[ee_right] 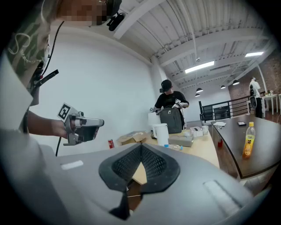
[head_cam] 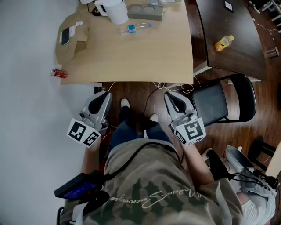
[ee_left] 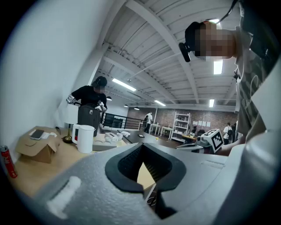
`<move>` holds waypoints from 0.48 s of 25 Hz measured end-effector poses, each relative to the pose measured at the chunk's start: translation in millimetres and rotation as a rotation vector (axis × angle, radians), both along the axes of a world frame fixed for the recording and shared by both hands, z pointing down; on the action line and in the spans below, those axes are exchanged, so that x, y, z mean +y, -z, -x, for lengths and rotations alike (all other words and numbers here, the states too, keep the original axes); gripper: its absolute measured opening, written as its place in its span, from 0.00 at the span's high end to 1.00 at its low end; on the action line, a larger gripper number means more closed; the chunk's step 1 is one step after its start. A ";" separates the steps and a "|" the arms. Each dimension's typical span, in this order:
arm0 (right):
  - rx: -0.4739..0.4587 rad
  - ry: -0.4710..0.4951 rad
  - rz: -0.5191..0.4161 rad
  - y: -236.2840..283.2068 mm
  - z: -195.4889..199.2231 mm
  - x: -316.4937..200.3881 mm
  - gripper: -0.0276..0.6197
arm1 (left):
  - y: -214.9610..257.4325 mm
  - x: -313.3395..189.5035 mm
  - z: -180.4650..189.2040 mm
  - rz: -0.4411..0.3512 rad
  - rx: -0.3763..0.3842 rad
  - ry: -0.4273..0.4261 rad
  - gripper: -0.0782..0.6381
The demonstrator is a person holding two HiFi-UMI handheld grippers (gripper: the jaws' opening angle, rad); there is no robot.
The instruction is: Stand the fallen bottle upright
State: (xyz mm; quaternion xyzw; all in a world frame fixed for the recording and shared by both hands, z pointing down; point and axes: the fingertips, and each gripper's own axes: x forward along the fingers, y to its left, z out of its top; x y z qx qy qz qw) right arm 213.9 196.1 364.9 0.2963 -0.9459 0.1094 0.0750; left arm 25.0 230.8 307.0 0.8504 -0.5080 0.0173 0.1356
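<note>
**Clear bottle** (head_cam: 136, 28): blue-labelled, laid on its side toward the far end of the pale surface (head_cam: 145, 59), just beside a white jug (head_cam: 115, 11); not yet righted.

**Cardboard box** (head_cam: 72, 37) and **red can** (head_cam: 59, 73): noted at the left edge.

**Yellow bottle** (head_cam: 223, 43): set on the dark neighbouring surface (head_cam: 228, 22), probably upright.

**Left tongs** (head_cam: 104, 94) and **right tongs** (head_cam: 168, 96): both closed, nothing held, kept low short of the near edge, seemingly because no reach has been begun.

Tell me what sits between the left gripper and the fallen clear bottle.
In the head view, only bare light tabletop separates the left gripper from the fallen bottle; the cardboard box and red can sit off to the left.
</note>
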 end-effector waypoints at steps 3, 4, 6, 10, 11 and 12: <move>-0.014 -0.010 0.020 -1.0 0.3 6.4 0.95 | 10.0 3.3 -11.5 -0.057 -0.004 -0.075 0.89; -0.038 -0.011 0.027 1.3 -1.2 8.9 0.95 | 12.1 3.8 -16.3 -0.068 -0.019 -0.091 0.89; -0.085 -0.015 0.037 6.0 -2.0 12.0 0.95 | 12.7 1.2 -20.9 -0.076 -0.042 -0.109 0.89; -0.055 -0.061 0.040 -1.2 23.8 -6.5 0.95 | 6.3 -33.4 6.9 -0.084 0.035 -0.163 0.89; -0.052 -0.077 0.045 -1.7 29.1 -12.5 0.95 | 9.0 -42.7 13.3 -0.092 0.063 -0.186 0.89; -0.052 -0.095 0.048 -1.2 32.4 -17.8 0.95 | 13.2 -50.5 19.1 -0.102 0.076 -0.202 0.89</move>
